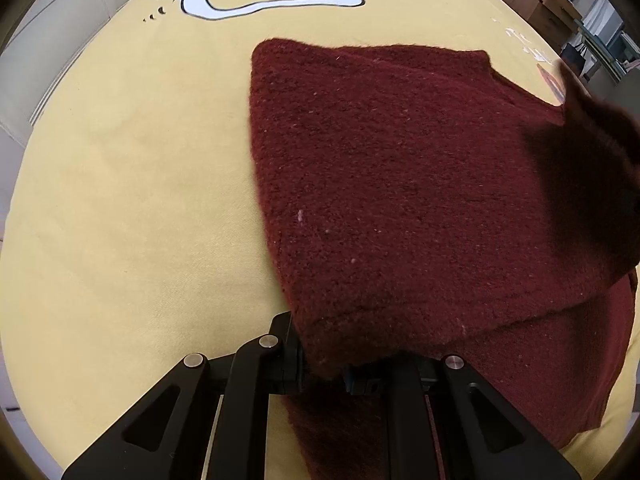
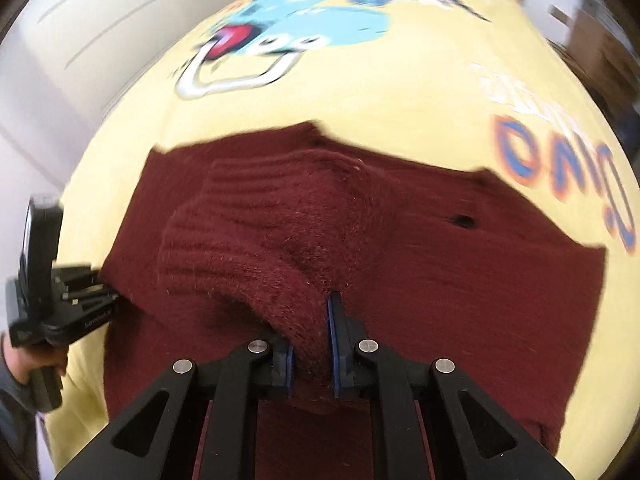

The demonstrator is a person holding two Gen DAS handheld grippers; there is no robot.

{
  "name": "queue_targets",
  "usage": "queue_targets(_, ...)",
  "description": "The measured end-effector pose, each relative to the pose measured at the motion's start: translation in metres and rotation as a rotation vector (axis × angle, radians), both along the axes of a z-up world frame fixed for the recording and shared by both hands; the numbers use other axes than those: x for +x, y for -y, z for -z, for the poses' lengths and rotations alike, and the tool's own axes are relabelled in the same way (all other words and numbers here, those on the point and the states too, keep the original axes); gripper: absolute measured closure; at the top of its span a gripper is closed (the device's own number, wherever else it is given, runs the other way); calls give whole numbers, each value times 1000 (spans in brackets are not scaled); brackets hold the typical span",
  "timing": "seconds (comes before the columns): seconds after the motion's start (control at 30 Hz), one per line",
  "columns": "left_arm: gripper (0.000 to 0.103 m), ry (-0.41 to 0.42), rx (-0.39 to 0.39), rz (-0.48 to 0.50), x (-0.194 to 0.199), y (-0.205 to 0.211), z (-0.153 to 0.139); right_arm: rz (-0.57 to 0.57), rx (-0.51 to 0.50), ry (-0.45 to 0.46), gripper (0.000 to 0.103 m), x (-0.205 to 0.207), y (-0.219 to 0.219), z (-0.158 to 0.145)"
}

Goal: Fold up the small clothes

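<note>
Sweater (image 1: 400, 184), soft limp maroon knit lying mid-way across the yellow sheet (image 1: 132, 200), sags wherever unsupported, so your left tongs (image 1: 320, 372) pinching its near hem and right tongs (image 2: 310, 344) pinching the ribbed cuff suit it.

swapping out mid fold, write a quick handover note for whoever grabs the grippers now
Left hand-held gripper: shut on the near corner of the maroon knit sweater.
Right hand-held gripper: shut on a bunched ribbed edge of the sweater.
Sweater lies on the yellow printed cloth, one layer already folded over.
Left: carry the pinched parts across, lay them flat, release.
</note>
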State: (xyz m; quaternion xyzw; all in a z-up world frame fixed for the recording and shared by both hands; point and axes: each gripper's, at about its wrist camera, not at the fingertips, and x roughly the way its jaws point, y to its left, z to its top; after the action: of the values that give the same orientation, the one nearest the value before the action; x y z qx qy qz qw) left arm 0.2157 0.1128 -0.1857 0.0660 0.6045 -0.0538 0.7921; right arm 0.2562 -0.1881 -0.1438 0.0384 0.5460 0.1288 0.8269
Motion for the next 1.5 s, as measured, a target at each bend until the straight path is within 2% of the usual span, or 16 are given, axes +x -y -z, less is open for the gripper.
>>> queue_targets(0.03, 92, 6, 1, 2, -1, 2, -2, 23, 7, 0, 91, -4, 10, -1)
queue_targets(0.07, 92, 20, -59, 24, -3, 3, -5, 50, 13, -1, 91, -6, 20, -1)
queue_targets(0.23, 92, 51, -12, 58, -12, 17, -13, 139, 31, -30, 91, -17, 64, 12)
queue_targets(0.37, 92, 39, 42, 86, -13, 29, -4, 214, 35, -74, 93, -19, 95, 39)
queue_targets(0.53, 92, 23, 15, 49, -8, 23, 2, 270, 76, -112, 91, -30, 120, 55)
queue_targets(0.83, 90, 26, 3, 37, -8, 24, -1, 297, -16, -146, 65, -46, 133, 51)
queue_targets(0.87, 90, 28, 0, 36, -7, 21, -3, 307, -41, -149, 58, -48, 136, 49)
queue_targets(0.97, 89, 32, -8, 37, -8, 18, -8, 322, -127, -155, 53, -55, 146, 44)
queue_targets(1.07, 75, 47, 6, 34, -11, 17, -21, 330, -195, -154, 50, -63, 158, 38)
queue_targets(1.1, 64, 62, 6, 35, -13, 15, -29, 332, -196, -144, 47, -66, 161, 33)
queue_targets(1.13, 50, 73, 7, 31, -15, 13, -36, 331, -196, -134, 41, -68, 162, 28)
queue_targets(1.23, 28, 103, -7, 24, -16, 9, -63, 305, -206, -89, 27, -72, 159, 8)
queue_targets(1.27, 24, 120, -22, 22, -16, 8, -72, 290, -212, -67, 24, -68, 152, -1)
queue_targets(1.33, 3, 159, -48, 18, -15, 10, -93, 265, -214, -29, 23, -66, 143, -15)
queue_targets(1.4, 1, 200, -67, 32, -11, 20, -110, 247, -206, 1, 21, -56, 128, -25)
queue_targets(1.5, 1, 251, -94, 65, -17, 39, -116, 217, -201, 47, 17, -49, 106, -34)
